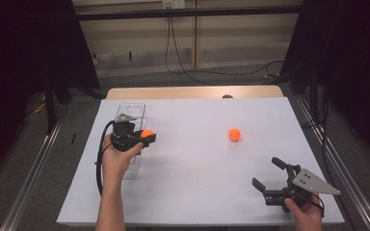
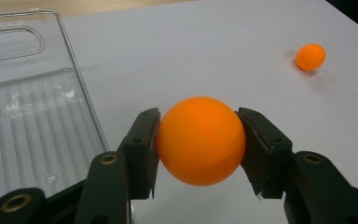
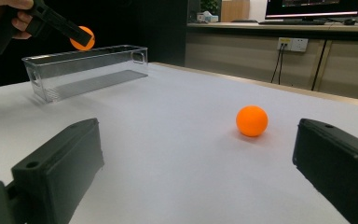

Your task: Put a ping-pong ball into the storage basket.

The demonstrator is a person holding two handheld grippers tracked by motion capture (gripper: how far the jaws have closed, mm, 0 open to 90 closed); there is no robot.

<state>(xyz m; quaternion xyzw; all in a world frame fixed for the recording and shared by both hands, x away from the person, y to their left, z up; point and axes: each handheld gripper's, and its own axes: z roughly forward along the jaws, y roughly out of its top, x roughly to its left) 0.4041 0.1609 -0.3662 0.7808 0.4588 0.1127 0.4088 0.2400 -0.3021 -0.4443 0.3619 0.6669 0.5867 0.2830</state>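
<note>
Ball (image 2: pixel 200 141) clamped in left gripper (image 2: pixel 198 149); right gripper (image 1: pixel 268 172) wide open, empty.

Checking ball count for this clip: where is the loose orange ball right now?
In the high view the loose orange ball lies on the white table, right of centre, beyond the open right hand-held gripper.

I see white desk (image 1: pixel 197 183), bare wood strip at its far edge, black cables (image 1: pixel 183 67) on floor behind, wall socket (image 3: pixel 292 44), monitor (image 3: pixel 314 7).

Probably a lab, dark curtains (image 1: pixel 24 43), monitors (image 3: pixel 314 7) on bench, wall sockets (image 3: pixel 292 44)
</note>
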